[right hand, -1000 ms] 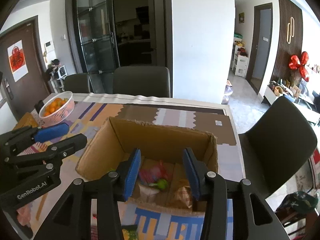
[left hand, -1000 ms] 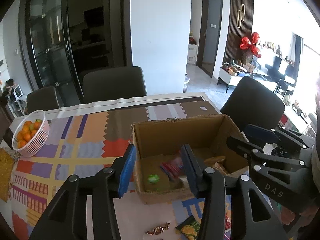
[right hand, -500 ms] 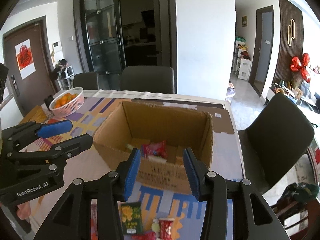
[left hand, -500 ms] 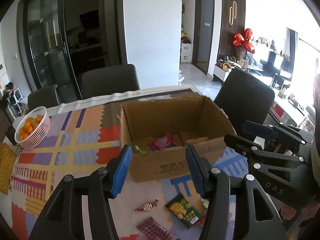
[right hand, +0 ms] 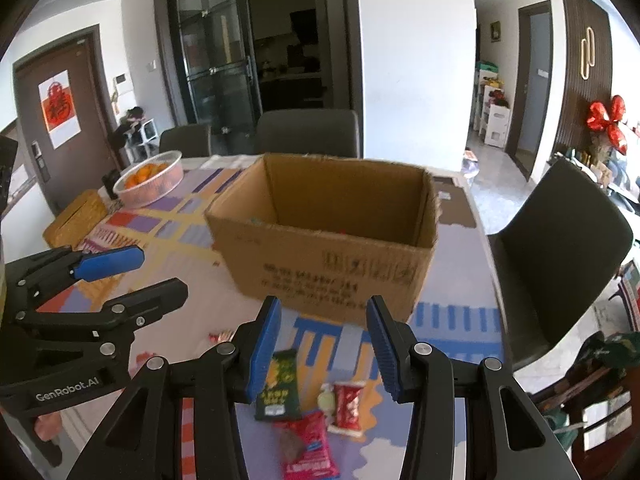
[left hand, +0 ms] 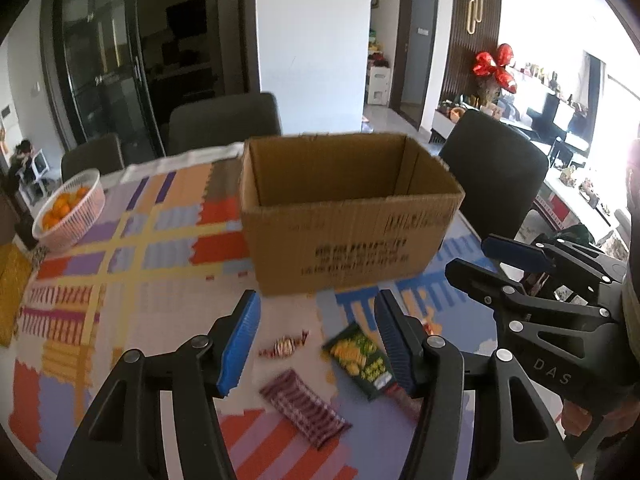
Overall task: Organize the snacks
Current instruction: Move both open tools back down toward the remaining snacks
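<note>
An open cardboard box (left hand: 344, 236) (right hand: 332, 248) stands on the patterned tablecloth; its contents are hidden from here. In front of it lie loose snacks: a striped wrapped candy (left hand: 283, 345), a green-yellow packet (left hand: 360, 358) (right hand: 279, 384), a purple checked packet (left hand: 306, 406), a pink-red packet (right hand: 306, 446) and a small red packet (right hand: 346, 406). My left gripper (left hand: 316, 340) is open and empty above the snacks near the box front. My right gripper (right hand: 324, 344) is open and empty, also above the snacks.
A white basket of oranges (left hand: 68, 210) (right hand: 150, 178) sits at the far left of the table. A yellow flat box (right hand: 76, 220) lies near it. Dark chairs (left hand: 494, 184) (right hand: 560, 240) stand at the right and behind the table.
Both grippers have pulled back and down from over the box. The box inside is now out of sight and the loose snacks in front show between the fingers.
</note>
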